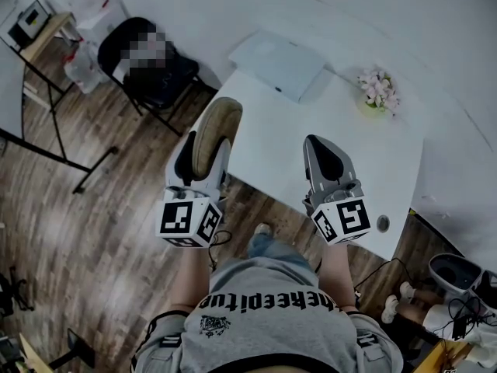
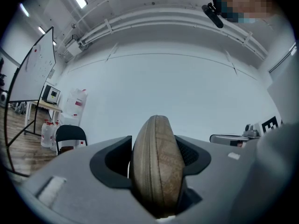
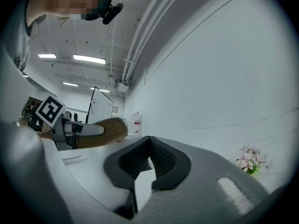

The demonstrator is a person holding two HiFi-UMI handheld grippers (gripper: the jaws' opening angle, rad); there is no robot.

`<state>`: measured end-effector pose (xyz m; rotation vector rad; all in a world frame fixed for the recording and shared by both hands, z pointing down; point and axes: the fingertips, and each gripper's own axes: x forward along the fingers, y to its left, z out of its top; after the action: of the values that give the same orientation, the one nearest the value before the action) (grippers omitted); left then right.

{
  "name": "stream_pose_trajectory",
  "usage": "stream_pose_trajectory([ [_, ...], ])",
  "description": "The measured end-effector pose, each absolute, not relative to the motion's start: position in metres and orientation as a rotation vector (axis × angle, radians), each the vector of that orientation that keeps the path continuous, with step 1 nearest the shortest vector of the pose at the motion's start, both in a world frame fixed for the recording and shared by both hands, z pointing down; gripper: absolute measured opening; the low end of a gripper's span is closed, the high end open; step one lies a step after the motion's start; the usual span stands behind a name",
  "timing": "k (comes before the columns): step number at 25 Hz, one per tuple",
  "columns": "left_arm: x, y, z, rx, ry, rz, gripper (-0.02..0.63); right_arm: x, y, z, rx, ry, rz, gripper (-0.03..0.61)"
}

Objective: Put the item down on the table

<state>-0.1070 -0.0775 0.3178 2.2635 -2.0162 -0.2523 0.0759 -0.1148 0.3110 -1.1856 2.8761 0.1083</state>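
A brown oval zip case (image 1: pixel 217 130) stands on edge between the jaws of my left gripper (image 1: pixel 206 149), which is shut on it over the near left edge of the white table (image 1: pixel 264 142). In the left gripper view the case (image 2: pixel 158 167) fills the gap between the black pads and sticks out past them. My right gripper (image 1: pixel 321 149) hovers level over the table's near edge, its pads together at the tip and nothing in them. The right gripper view shows the right gripper (image 3: pixel 149 144) empty, with the case (image 3: pixel 105 130) off to its left.
A flat white box or closed laptop (image 1: pixel 279 62) lies at the table's far side, and a small pot of pink flowers (image 1: pixel 378 90) stands at the far right. A black chair (image 1: pixel 151 64) is left of the table on the wooden floor. Cables and white gear (image 1: pixel 454 286) sit at the lower right.
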Motion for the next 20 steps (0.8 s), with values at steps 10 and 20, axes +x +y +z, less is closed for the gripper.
stream_pose_trajectory([
  [10, -0.091, -0.119, 0.317, 2.266, -2.026, -0.239, 0.282, 0.082, -0.16, 0.315, -1.14, 2.881, 0.089, 0.002],
  [20, -0.097, -0.159, 0.333, 2.292, -1.946, -0.163, 0.284, 0.068, -0.19, 0.321, -1.179, 2.88, 0.05, 0.002],
])
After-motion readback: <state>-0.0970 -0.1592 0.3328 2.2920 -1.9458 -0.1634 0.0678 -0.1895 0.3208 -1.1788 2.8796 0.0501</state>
